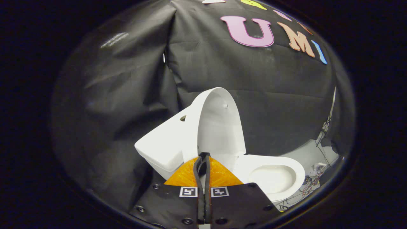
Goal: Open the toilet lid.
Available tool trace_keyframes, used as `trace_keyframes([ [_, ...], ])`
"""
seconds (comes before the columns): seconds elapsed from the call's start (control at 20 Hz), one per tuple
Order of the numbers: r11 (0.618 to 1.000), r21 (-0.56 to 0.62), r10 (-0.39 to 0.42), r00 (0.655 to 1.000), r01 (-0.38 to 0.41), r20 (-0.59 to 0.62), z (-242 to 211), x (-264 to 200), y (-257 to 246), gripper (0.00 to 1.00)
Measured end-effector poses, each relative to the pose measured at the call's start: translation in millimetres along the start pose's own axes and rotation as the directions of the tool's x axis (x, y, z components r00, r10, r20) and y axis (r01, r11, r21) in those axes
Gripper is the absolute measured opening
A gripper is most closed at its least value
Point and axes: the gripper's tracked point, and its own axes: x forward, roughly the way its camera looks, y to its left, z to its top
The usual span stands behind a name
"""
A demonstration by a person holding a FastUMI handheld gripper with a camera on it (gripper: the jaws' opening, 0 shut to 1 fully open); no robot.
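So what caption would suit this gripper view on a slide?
Toilet lid raised upright against the tank, bowl exposed; gripper jaws closed together just before the lid.

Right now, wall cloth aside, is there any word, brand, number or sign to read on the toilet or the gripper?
Toilet lid, tank, bowl: plain white, no text.
Gripper: no words or numbers; its two square black-and-white markers are patterns, not letters.
The gripper's fingers are shut, empty, tips just short of the raised lid.
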Motion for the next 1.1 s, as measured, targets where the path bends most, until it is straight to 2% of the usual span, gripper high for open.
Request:
trace_keyframes([
  [0.45,1.000,0.002,0.008,1.000,-0.008,0.019,0.7,1.8,0.7,0.01],
  [0.5,1.000,0.008,0.029,1.000,-0.029,0.010,-2.1,2.7,4.0,0.01],
  [0.6,0.999,0.024,0.041,0.999,-0.041,0.000,-4.1,3.2,7.5,0.23],
  [0.75,0.999,0.013,0.036,0.999,-0.036,0.019,-2.4,-1.6,2.0,0.24],
  [0.8,0.998,0.004,0.059,0.998,-0.059,0.030,-1.9,-3.3,3.9,0.24],
  [0.9,0.996,-0.024,0.090,0.995,-0.089,0.049,-2.4,-10.2,3.9,0.33],
  [0.95,0.995,-0.036,0.100,0.993,-0.098,0.063,-2.3,-15.6,3.0,0.32],
  [1.0,0.994,-0.047,0.103,0.991,-0.100,0.081,-1.5,-21.3,2.3,0.37],
  [1.05,0.995,-0.052,0.089,0.991,-0.084,0.096,-1.6,-24.1,-2.7,0.38],
  [1.1,0.996,-0.041,0.083,0.991,-0.079,0.101,-3.2,-30.7,-6.9,0.45],
])
